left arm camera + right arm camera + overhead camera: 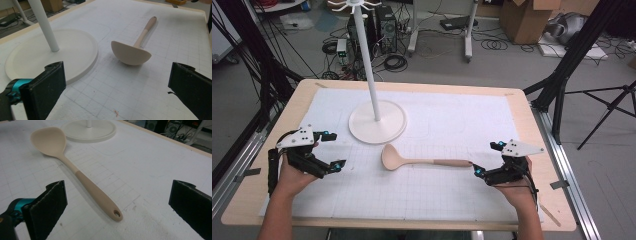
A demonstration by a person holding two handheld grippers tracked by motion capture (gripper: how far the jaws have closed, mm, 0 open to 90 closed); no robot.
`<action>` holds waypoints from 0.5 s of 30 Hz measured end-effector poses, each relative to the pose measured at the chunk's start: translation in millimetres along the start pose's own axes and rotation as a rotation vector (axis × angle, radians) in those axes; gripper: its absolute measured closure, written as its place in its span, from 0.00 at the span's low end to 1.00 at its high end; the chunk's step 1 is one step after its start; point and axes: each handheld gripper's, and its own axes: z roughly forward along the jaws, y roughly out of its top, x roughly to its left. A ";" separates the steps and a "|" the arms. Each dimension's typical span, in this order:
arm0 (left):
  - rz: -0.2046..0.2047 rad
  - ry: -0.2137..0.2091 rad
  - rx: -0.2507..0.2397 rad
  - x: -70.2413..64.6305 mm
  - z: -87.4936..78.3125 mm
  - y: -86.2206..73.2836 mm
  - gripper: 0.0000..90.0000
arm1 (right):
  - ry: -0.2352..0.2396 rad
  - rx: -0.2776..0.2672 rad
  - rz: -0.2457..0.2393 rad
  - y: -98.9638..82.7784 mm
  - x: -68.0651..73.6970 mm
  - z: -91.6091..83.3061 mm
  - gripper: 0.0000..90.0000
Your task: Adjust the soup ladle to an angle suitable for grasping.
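Both tongs, left gripper [330, 151] & right gripper [487, 158], gape w/ nothing held. Ladle [412, 161] looks light, stiff, smooth; you'd grab the handle end just ahead of your right jaws

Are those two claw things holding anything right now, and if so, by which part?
Nothing is held. Both stand open: the left hand-held gripper hovers near the ladle's bowl, the right hand-held gripper near its handle end, neither touching it.

The stand's pole [368, 60] runs out of the high view at the top edge, so only part of its hooked crown shows. In the left gripper view the ladle's bowl [130, 53] hides the lower end of its handle. Both forearms are cut off at the bottom edge.
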 end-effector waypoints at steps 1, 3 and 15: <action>-0.008 -0.002 0.002 0.3 0.9 -1.0 0.02 | 0.001 0.006 -0.001 -0.3 0.2 1.1 0.00; -0.012 -0.006 0.001 0.2 1.8 -1.5 0.02 | 0.002 0.013 -0.002 -0.7 0.3 1.6 0.00; 0.000 -0.005 0.012 -1.0 3.9 -0.5 0.02 | 0.000 0.008 -0.013 -0.3 2.4 0.5 0.01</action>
